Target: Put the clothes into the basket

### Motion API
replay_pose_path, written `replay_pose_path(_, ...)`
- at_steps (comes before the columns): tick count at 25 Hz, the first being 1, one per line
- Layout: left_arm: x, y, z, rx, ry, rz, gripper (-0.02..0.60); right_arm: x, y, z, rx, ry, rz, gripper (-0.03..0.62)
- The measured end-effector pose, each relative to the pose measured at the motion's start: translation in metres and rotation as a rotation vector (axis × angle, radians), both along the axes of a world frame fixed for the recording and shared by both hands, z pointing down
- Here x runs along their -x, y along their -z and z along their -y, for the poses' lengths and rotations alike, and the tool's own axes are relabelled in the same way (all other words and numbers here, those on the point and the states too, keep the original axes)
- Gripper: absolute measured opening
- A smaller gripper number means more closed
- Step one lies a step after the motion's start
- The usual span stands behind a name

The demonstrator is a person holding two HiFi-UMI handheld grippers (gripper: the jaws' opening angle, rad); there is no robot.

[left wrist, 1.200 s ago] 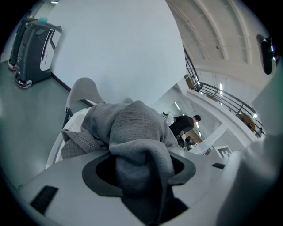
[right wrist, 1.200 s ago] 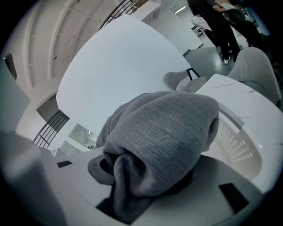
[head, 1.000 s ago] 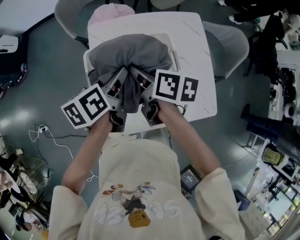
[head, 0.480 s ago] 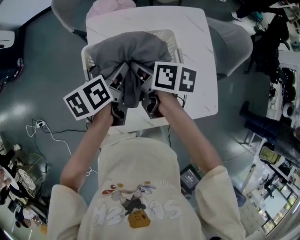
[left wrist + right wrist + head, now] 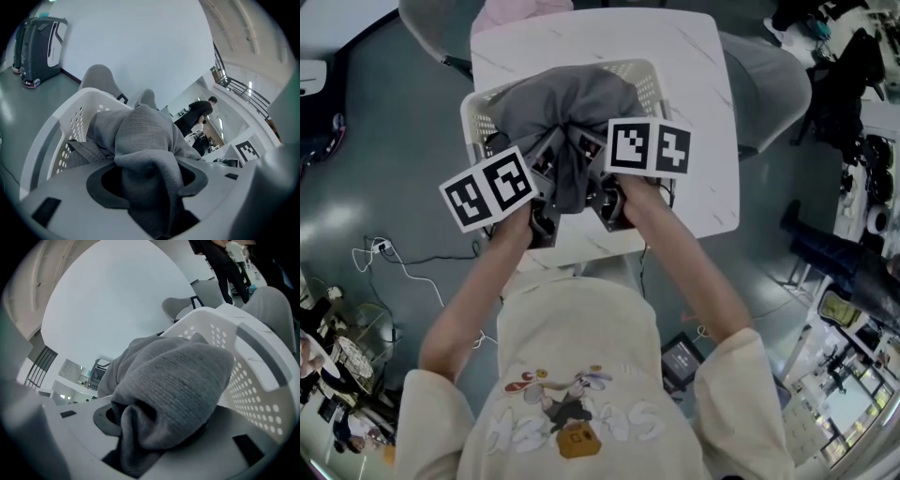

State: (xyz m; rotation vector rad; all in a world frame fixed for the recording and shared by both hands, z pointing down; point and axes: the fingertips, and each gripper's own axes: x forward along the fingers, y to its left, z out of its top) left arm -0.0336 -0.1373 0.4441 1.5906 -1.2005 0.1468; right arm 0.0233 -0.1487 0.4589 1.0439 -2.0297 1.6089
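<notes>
A grey knitted garment (image 5: 562, 108) is bunched over the white perforated basket (image 5: 649, 84) on the white table (image 5: 694, 56). Both grippers hold its near edge, side by side. My left gripper (image 5: 546, 169) is shut on a fold of the grey garment (image 5: 145, 154), which fills its jaws and hangs through them. My right gripper (image 5: 589, 164) is likewise shut on a thick roll of the same garment (image 5: 168, 394). The basket's wall (image 5: 70, 126) stands to the left in the left gripper view, and its wall and handle slot (image 5: 253, 362) to the right in the right gripper view. The basket's inside is hidden by cloth.
A pink item (image 5: 520, 11) lies on a grey chair (image 5: 441, 23) behind the table. Another grey chair (image 5: 769, 84) stands to the table's right. Cables (image 5: 394, 262) lie on the floor at left. A person stands far off (image 5: 194, 115) in the left gripper view.
Both grippers have carried the grey garment a little farther over the basket, and more of the basket's rim shows around the cloth. Their grip has not changed.
</notes>
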Motion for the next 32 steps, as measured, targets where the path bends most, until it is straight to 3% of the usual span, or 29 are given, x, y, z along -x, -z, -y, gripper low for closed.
replay_pose_path(13,-0.007,-0.043,0.007,0.119,-0.055,0.031,0.241,-0.01,-0.042,0.007,0.087,0.066,-0.113,0.187)
replay_pose_path(23,-0.007,-0.076,0.003,0.199,-0.111,0.113,0.255,-0.017,-0.079,0.001,0.211,0.043,-0.129,0.218)
replay_pose_path(32,-0.006,-0.095,-0.003,0.26,-0.133,0.107,0.284,-0.026,-0.097,-0.003,0.256,0.024,-0.169,0.245)
